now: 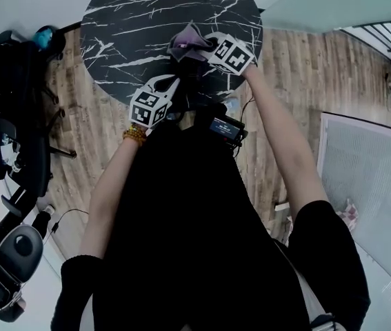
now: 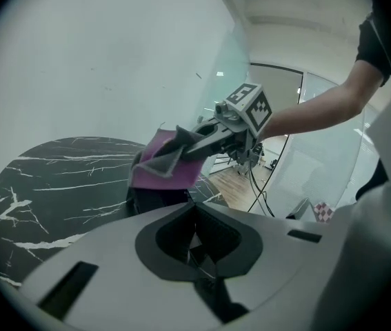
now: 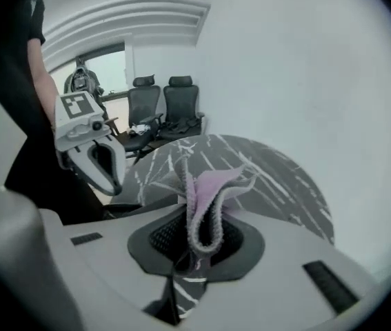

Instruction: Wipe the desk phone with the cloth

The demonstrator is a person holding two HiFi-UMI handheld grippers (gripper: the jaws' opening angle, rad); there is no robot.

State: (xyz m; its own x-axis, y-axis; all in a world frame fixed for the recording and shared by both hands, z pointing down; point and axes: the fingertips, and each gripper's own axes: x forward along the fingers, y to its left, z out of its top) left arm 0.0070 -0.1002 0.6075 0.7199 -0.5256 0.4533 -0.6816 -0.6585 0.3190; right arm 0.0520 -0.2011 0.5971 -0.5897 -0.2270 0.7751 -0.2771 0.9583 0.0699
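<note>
- The right hand-held gripper [image 1: 205, 47] is clamping a purple-and-grey cloth [image 3: 205, 205]. A fold of it is standing up between the jaws.
- The cloth [image 1: 189, 41] is hanging over the near part of the round black marbled worktop [image 1: 133, 19].
- In the left gripper view, the cloth [image 2: 164, 164] is draping over a dark object [image 2: 150, 200] sitting on the worktop. The object is too dim to identify.
- The left hand-held gripper [image 1: 171, 83] is hovering just beside the right one at the worktop's near edge. Its jaws are meeting with nothing between them.
- Office chairs [image 3: 161, 105] are standing beyond the worktop.
</note>
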